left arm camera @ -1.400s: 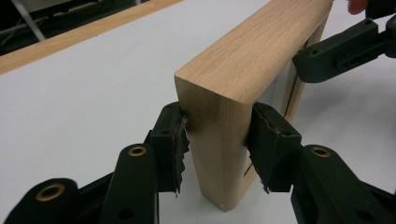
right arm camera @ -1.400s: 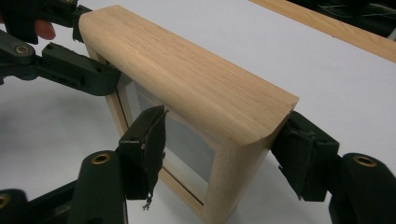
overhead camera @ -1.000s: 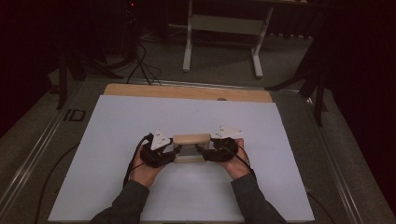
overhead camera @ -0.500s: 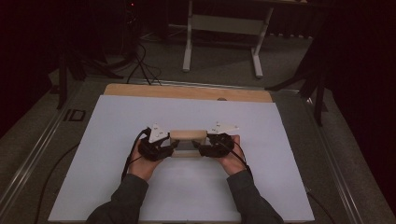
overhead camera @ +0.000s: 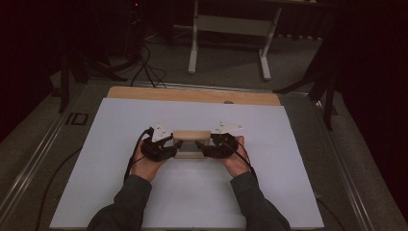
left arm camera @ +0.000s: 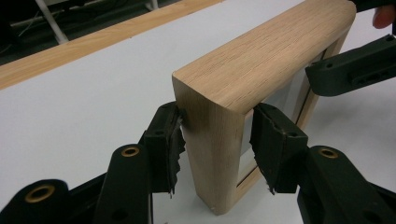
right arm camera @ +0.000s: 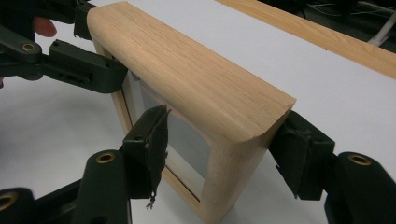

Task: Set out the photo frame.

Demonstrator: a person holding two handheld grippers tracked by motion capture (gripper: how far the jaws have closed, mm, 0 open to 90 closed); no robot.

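Here, from the high view: both forearms in from the bottom edge, hands turned inward toward each other at the middle of the white table [overhead camera: 120, 192]. Left gripper [overhead camera: 174, 145] and right gripper [overhead camera: 208, 145] facing one another, each clamped on one end of the wooden frame [overhead camera: 191, 136]. Frame standing upright on its edge between them, long axis running left to right across the table. From the left gripper view: black jaws rising on either side of the frame's near upright post [left arm camera: 212, 154], pads [left arm camera: 170, 144] pressed against its two faces, so closed on the frame; frame stretching away toward the upper right, its glass pane just visible, with the far gripper on its other end. From the right gripper view: jaws clasping the near corner post [right arm camera: 224, 182] likewise, one pad [right arm camera: 156, 140] over the pane side, the other behind; frame receding to the upper left, bottom edge down at the table.
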